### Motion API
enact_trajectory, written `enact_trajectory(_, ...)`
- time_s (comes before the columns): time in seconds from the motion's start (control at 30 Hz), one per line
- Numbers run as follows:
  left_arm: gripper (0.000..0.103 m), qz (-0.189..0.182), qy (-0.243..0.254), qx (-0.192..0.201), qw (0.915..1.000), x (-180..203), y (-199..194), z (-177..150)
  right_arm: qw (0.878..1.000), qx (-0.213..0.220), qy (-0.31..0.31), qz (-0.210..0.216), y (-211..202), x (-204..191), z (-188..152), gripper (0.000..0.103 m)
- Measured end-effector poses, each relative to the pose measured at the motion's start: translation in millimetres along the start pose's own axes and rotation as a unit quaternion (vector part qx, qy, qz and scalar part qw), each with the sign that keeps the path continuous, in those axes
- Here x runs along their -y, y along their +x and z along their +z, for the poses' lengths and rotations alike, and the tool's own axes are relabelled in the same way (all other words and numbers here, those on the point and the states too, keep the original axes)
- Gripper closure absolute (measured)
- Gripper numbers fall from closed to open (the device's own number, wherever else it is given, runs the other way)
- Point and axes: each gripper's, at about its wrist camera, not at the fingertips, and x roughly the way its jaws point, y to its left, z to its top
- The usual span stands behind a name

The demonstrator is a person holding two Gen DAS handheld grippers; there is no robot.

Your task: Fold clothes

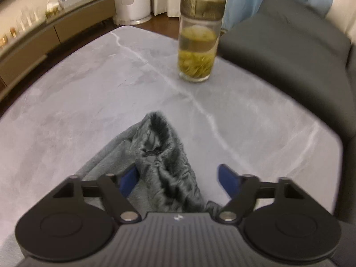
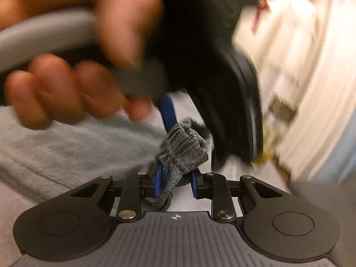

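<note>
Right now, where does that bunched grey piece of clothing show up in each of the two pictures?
Left wrist view: the grey garment sits low in the centre, bunched between the left tongs' blue fingers.
Right wrist view: the garment lies low in the centre, its ribbed cuff between the right tongs' blue fingers.
Shared landmark: the pale marbled table beneath it.

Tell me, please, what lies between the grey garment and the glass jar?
Only bare table lies between the garment and the jar, seen in the left wrist view.

Left gripper [image 1: 178,179]: ribbed grey body behind the jaws, black linkage arms with silver screws, round black discs either side, blue fingers [image 1: 227,179].
</note>
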Motion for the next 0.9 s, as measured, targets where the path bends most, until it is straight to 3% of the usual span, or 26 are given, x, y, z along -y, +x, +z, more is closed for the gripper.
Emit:
enact_trajectory(0.03, 0.087, 0.020, 0.008, 0.002, 0.9998, 0, 0, -5, 1.000, 0.009, -0.022, -0.003, -3, -10, 1, 0.076)
enact_trajectory(0.13, 0.088, 0.026, -0.038, 0.053, 0.9976, -23, -25, -31, 0.998, 0.034, -0.043, 0.016, -13, -22, 2, 0.075)
enact_trajectory(0.17, 0.088, 0.019, -0.079, 0.074, 0.9939, -39, -39, -44, 0.998, 0.048, -0.038, 0.029, -18, -22, 3, 0.071)
enact_trajectory(0.2, 0.087, -0.002, -0.131, 0.091, 0.9871, -61, -53, -60, 0.997, 0.061, -0.032, 0.043, -24, -23, 4, 0.065)
enact_trajectory(0.27, 0.087, -0.037, -0.223, 0.110, 0.9679, -102, -64, -99, 0.990, 0.081, 0.037, 0.112, -38, -9, 8, 0.029)
enact_trajectory(0.33, 0.083, -0.065, -0.302, 0.123, 0.9430, -140, -66, -140, 0.973, 0.077, 0.105, 0.190, -43, 5, 12, 0.027)
enact_trajectory(0.37, 0.082, -0.080, -0.332, 0.117, 0.9323, -153, -62, -155, 0.969, 0.062, 0.122, 0.206, -39, 7, 13, 0.029)
enact_trajectory(0.5, 0.051, -0.067, -0.331, 0.129, 0.9322, -156, -63, -164, 0.954, 0.006, 0.164, 0.250, -26, 5, 17, 0.041)
enact_trajectory(0.57, 0.045, -0.060, -0.330, 0.135, 0.9321, -157, -63, -169, 0.953, -0.013, 0.159, 0.256, -24, -2, 17, 0.042)
enact_trajectory(0.63, 0.038, -0.038, -0.292, 0.139, 0.9456, -145, -65, -154, 0.957, -0.028, 0.134, 0.256, -21, -13, 17, 0.045)
enact_trajectory(0.7, 0.032, 0.007, -0.224, 0.130, 0.9658, -128, -62, -137, 0.961, -0.044, 0.099, 0.254, -17, -28, 16, 0.045)
enact_trajectory(0.73, 0.030, 0.035, -0.189, 0.120, 0.9741, -118, -58, -128, 0.964, -0.048, 0.084, 0.250, -17, -32, 16, 0.045)
enact_trajectory(0.83, 0.033, 0.106, -0.132, 0.088, 0.9817, -103, -40, -116, 0.967, -0.064, 0.042, 0.241, -10, -46, 12, 0.045)
enact_trajectory(0.87, 0.038, 0.112, -0.163, 0.090, 0.9760, -111, -38, -115, 0.967, -0.070, 0.032, 0.241, -9, -49, 12, 0.045)
enact_trajectory(0.9, 0.053, 0.118, -0.195, 0.093, 0.9692, -118, -35, -115, 0.967, -0.075, 0.022, 0.240, -8, -53, 11, 0.045)
